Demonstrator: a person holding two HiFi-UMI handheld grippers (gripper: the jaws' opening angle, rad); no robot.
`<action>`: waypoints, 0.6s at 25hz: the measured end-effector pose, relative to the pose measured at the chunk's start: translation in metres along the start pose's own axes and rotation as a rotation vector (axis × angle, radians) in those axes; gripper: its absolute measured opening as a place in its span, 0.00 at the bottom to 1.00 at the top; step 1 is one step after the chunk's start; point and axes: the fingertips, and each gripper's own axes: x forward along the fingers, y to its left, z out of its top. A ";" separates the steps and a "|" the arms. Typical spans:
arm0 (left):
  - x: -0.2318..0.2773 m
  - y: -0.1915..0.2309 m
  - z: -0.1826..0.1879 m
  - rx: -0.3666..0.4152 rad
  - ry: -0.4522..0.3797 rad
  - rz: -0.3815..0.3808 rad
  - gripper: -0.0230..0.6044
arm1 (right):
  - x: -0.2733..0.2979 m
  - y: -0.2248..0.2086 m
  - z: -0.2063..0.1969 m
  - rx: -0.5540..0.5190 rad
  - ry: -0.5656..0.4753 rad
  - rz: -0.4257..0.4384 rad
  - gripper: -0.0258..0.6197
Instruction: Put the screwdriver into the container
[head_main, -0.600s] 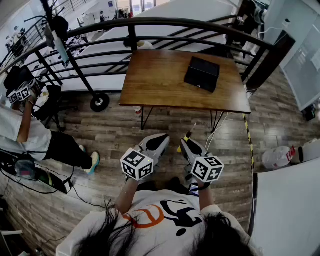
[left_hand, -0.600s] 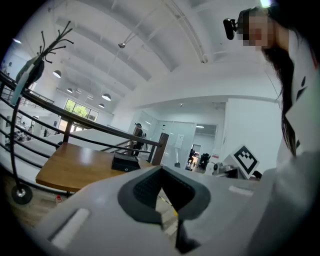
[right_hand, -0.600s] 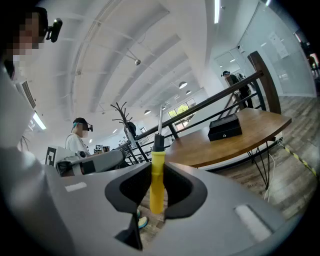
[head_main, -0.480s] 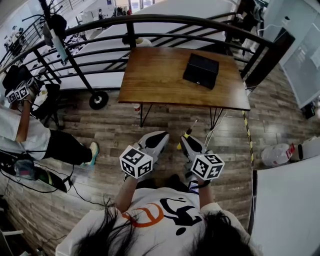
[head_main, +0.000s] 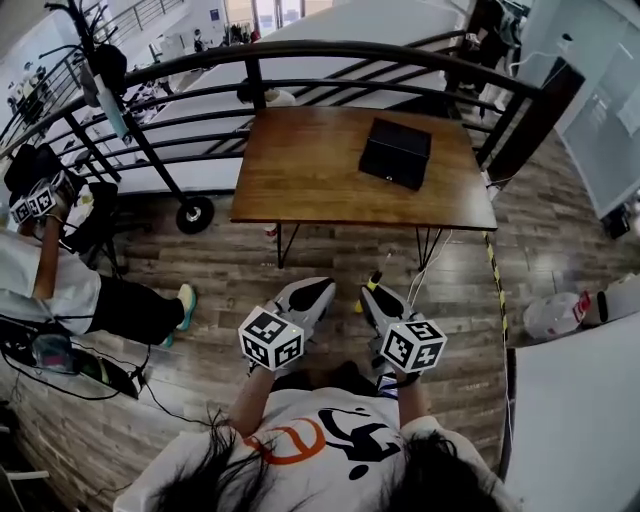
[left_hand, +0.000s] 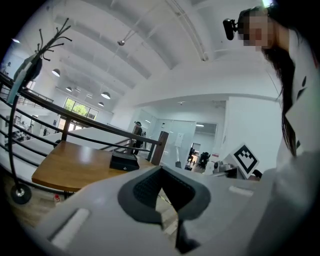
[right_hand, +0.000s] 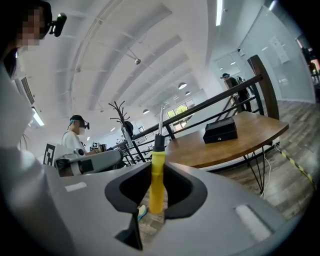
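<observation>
My right gripper (right_hand: 159, 187) is shut on a yellow-handled screwdriver (right_hand: 157, 170), whose metal shaft points upward. In the head view the screwdriver (head_main: 371, 280) sticks out ahead of the right gripper (head_main: 385, 300). The black box container (head_main: 396, 152) sits closed on the right part of the wooden table (head_main: 300, 160), well ahead of both grippers; it shows as a black box (right_hand: 220, 131) in the right gripper view and as a small black box (left_hand: 124, 161) in the left gripper view. My left gripper (head_main: 303, 298) is held beside the right one, jaws shut with nothing between them (left_hand: 164, 192).
A dark metal railing (head_main: 300, 60) curves behind the table. A person (head_main: 60, 280) sits on the floor at left holding other grippers. A coat stand (head_main: 110, 90) with a wheeled base is left of the table. A white surface (head_main: 570, 420) lies at right.
The head view has shifted slightly; the table and box sit a little further left and up in the frame. Both grippers keep the same pose and the screwdriver stays gripped.
</observation>
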 end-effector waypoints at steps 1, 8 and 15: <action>0.003 0.000 0.000 0.001 -0.001 0.002 0.04 | -0.001 -0.003 0.001 -0.002 0.001 0.001 0.19; 0.039 0.001 0.006 0.009 -0.002 0.008 0.04 | 0.000 -0.033 0.017 -0.006 0.009 0.009 0.19; 0.077 0.007 0.005 0.007 -0.008 0.021 0.04 | 0.004 -0.065 0.025 -0.018 0.030 0.027 0.19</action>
